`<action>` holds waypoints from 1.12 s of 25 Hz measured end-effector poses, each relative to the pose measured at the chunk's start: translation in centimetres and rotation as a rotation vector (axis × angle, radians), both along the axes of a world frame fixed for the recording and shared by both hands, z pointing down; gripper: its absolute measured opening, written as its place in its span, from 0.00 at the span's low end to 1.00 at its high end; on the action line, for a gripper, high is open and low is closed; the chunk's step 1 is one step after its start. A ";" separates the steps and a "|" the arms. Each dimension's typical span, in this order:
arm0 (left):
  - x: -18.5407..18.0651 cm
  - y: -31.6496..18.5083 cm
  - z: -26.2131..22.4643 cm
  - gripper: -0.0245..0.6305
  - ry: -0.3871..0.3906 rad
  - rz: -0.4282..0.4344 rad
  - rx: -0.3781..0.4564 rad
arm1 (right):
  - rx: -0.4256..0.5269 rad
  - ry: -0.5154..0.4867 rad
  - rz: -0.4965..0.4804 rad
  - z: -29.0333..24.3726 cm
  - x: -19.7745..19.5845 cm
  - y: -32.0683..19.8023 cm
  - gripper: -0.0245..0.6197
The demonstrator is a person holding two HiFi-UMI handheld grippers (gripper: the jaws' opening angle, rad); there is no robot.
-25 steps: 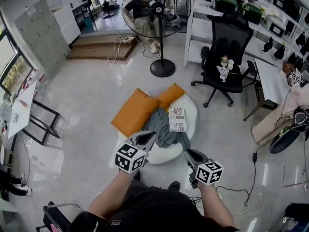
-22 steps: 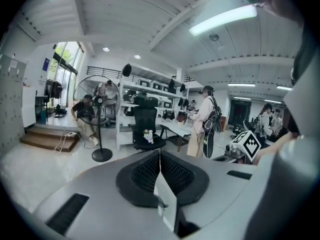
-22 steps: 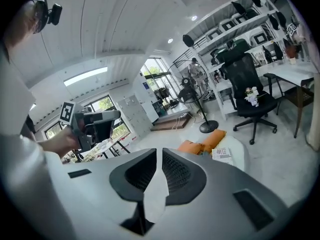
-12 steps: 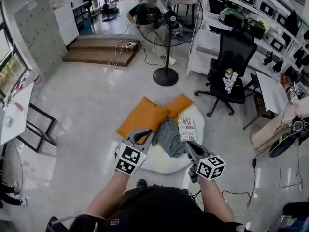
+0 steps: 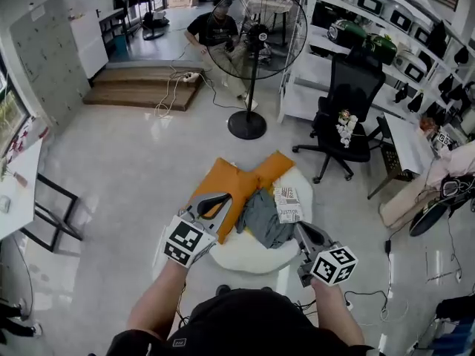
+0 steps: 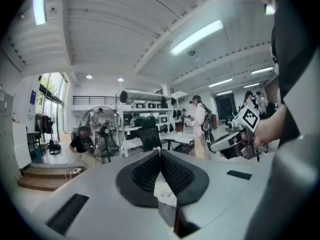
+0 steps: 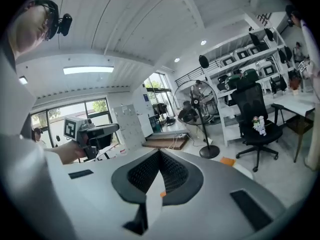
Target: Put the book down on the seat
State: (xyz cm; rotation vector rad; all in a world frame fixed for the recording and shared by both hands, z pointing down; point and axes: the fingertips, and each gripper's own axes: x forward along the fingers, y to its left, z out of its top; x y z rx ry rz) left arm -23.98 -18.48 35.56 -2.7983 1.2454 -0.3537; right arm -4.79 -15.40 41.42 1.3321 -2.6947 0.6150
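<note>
risk imo: the book (image 5: pixel 287 203) lies flat on the seat (image 5: pixel 252 256) ahead of the right gripper (image 5: pixel 302 232) tips, beside the grey cloth (image 5: pixel 261 219) near the rim, so a stray fwd swing or a snag on that cloth could push it off. both forearms reach fwd from the body, grippers aimed fwd & slightly down (left gripper (image 5: pixel 211 205) clamped shut on nothing; right jaws have just been closing, nothing between them).

Downward head view; level gripper views; shared fan (image 5: pixel 256 32)
</note>
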 end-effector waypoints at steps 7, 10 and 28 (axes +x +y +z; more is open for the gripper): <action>0.8 -1.3 -1.6 0.04 0.016 -0.010 -0.007 | 0.188 0.013 0.035 -5.7 1.0 -2.3 0.06; 0.8 -1.6 -1.0 0.04 0.053 -0.061 -0.041 | 0.225 0.037 0.018 -5.9 0.7 -1.9 0.06; 5.8 -2.7 1.5 0.04 0.091 -0.070 -0.132 | 0.137 0.011 0.032 -2.5 6.7 -1.4 0.06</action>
